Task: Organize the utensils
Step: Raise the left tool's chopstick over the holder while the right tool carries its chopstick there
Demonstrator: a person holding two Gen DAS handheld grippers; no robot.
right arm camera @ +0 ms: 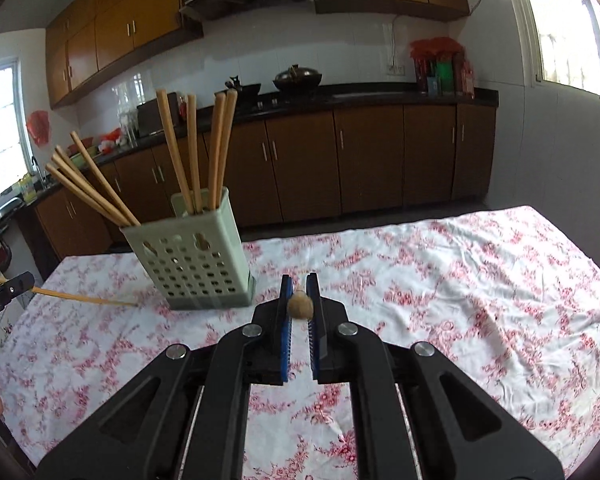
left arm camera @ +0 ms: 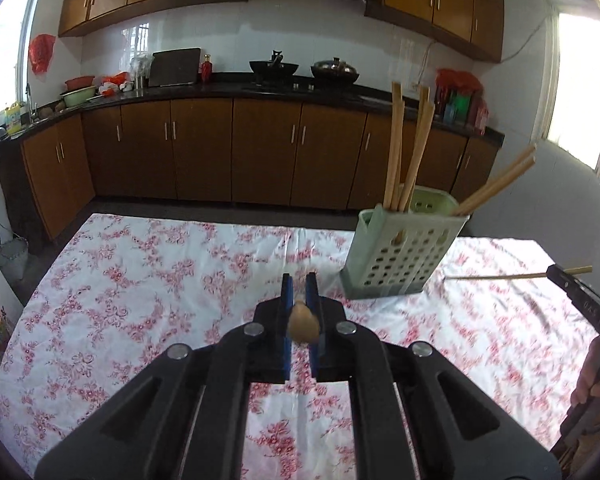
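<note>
A pale green perforated utensil holder [left arm camera: 400,252] stands on the floral tablecloth and holds several wooden chopsticks [left arm camera: 404,148]. It also shows in the right wrist view [right arm camera: 196,256]. My left gripper [left arm camera: 300,286] is shut on a wooden chopstick [left arm camera: 302,322], seen end-on between the blue pads. My right gripper [right arm camera: 300,286] is shut on another chopstick [right arm camera: 300,306], also end-on. Each gripper shows in the other's view with its chopstick sticking out sideways over the cloth: the right one [left arm camera: 500,277], the left one [right arm camera: 80,298].
The table's floral cloth [left arm camera: 160,280] stretches wide to the left of the holder and to its right [right arm camera: 460,280]. Beyond the far table edge are brown kitchen cabinets and a dark counter [left arm camera: 260,88] with pans.
</note>
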